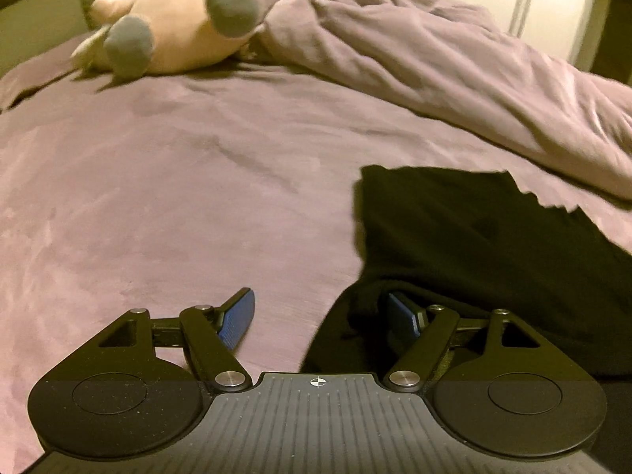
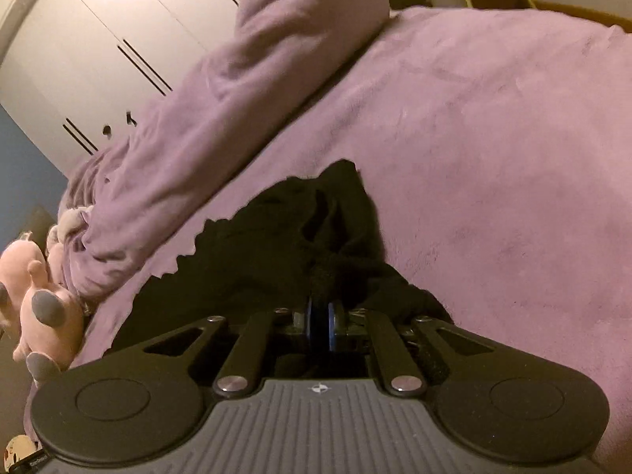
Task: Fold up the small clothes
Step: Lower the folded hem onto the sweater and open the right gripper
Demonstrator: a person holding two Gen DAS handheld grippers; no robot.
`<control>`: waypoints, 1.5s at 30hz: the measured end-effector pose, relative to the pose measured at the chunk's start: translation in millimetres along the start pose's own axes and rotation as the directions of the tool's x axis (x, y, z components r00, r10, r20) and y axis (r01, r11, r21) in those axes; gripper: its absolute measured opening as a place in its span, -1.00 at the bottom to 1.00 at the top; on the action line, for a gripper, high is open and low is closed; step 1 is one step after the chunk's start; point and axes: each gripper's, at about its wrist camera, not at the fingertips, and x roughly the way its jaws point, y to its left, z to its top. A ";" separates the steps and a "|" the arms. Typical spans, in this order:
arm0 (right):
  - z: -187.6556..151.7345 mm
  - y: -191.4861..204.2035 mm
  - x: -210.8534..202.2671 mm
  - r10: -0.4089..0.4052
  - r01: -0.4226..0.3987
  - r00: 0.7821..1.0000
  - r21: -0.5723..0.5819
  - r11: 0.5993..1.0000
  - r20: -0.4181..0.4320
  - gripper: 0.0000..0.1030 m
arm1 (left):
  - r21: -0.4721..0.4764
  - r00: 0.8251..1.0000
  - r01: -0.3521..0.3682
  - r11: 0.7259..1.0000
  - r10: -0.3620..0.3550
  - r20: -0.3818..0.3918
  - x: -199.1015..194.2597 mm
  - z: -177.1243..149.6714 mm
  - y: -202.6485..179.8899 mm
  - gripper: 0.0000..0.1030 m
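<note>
Our right hand-held gripper [image 2: 319, 326] is clenched on the black garment [image 2: 276, 237], which lies on the bed [image 2: 493, 158] ahead of it. Our left hand-held gripper [image 1: 322, 318] stands released beside its edge. Soft, limp and light, we judge; grasp at hems or corners.

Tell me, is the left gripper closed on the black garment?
No, the left gripper stands open, its jaws wide apart, with the black garment lying by its right finger.
</note>
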 end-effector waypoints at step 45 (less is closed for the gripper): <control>-26.3 71.4 13.2 -0.143 0.104 0.989 -0.546 0.831 -0.029 -0.58 | 0.311 0.999 -0.003 0.950 -0.007 0.031 11.0 -17.6 -72.6 0.55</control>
